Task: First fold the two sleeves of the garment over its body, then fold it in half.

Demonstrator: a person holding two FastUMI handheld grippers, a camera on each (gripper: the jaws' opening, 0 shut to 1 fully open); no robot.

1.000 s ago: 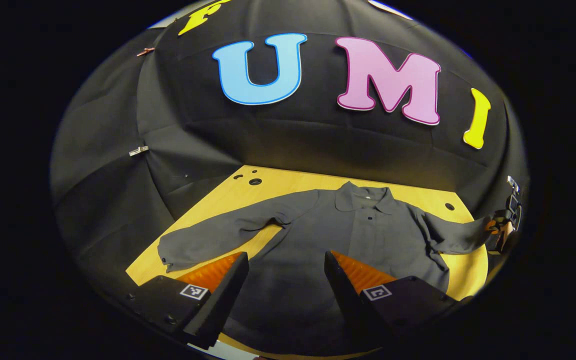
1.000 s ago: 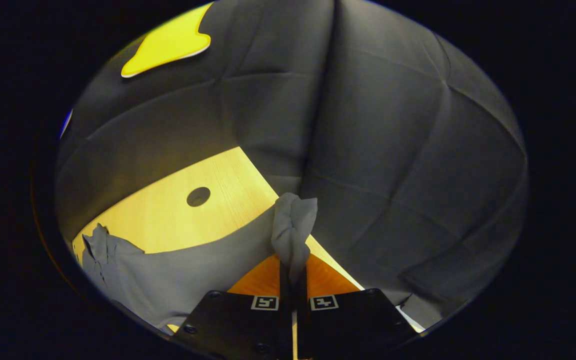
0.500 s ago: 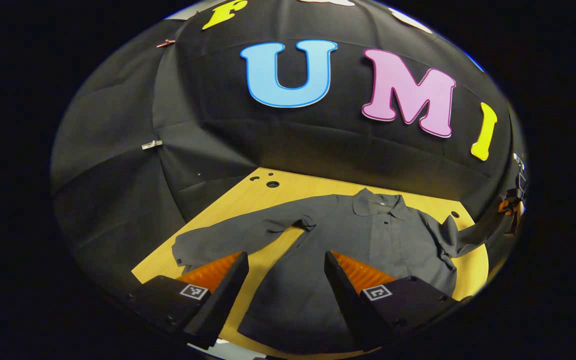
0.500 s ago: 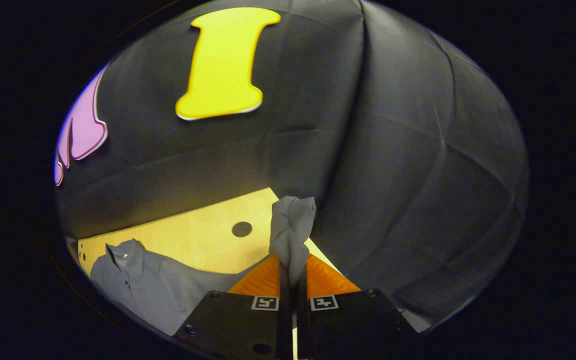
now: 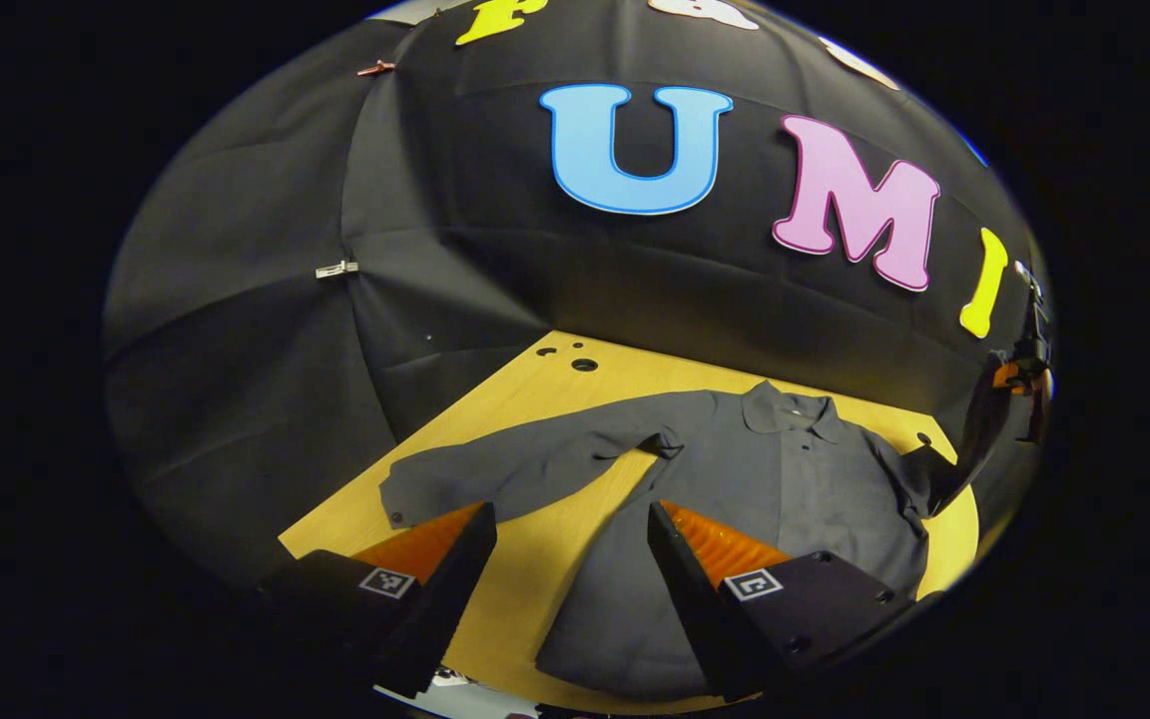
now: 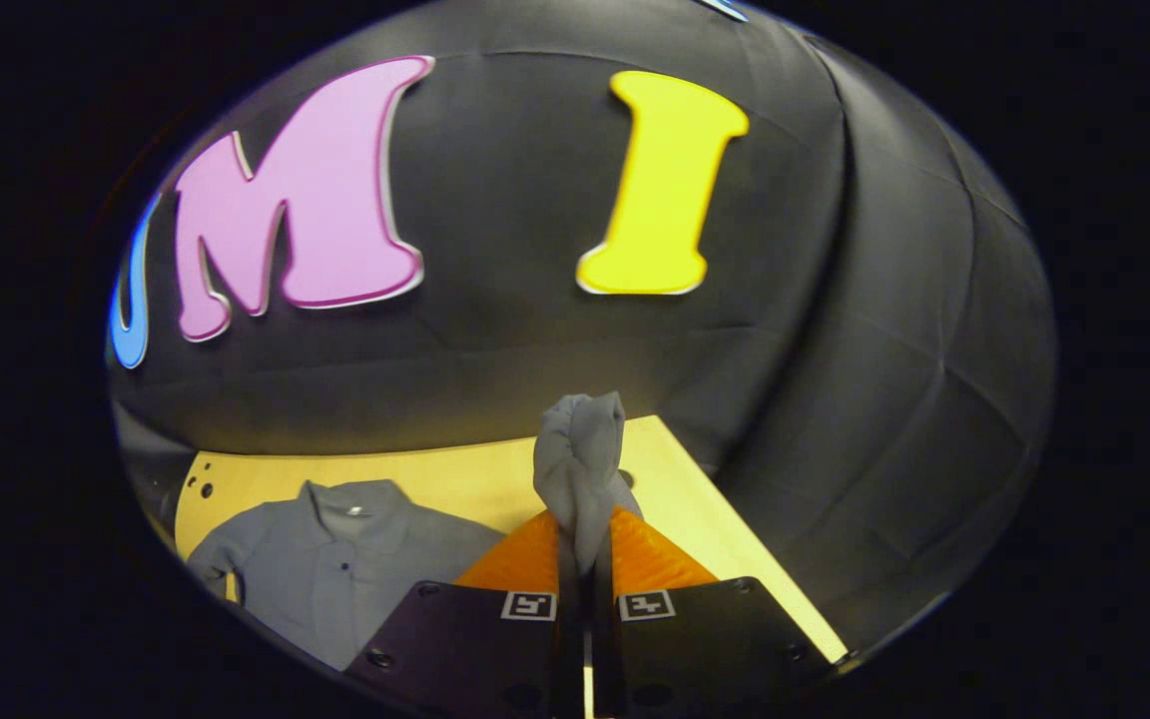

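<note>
- Right gripper: fingers pinched fast on the raised sleeve cuff
- Left gripper: fingers spread wide, empty, polo shirt ahead
- Step, judged: first sleeve fold; next, carry cuff across the body

The shirt covers the middle and right of the desk. Its left sleeve lies flat across toward the left edge, while the right sleeve is lifted clear of the wood, pinched in the right gripper. Bare wood lies along the far edge, at the far left corner and below the flat sleeve, where the left gripper hangs spread apart. The booth wall closes the far and left sides.
</note>
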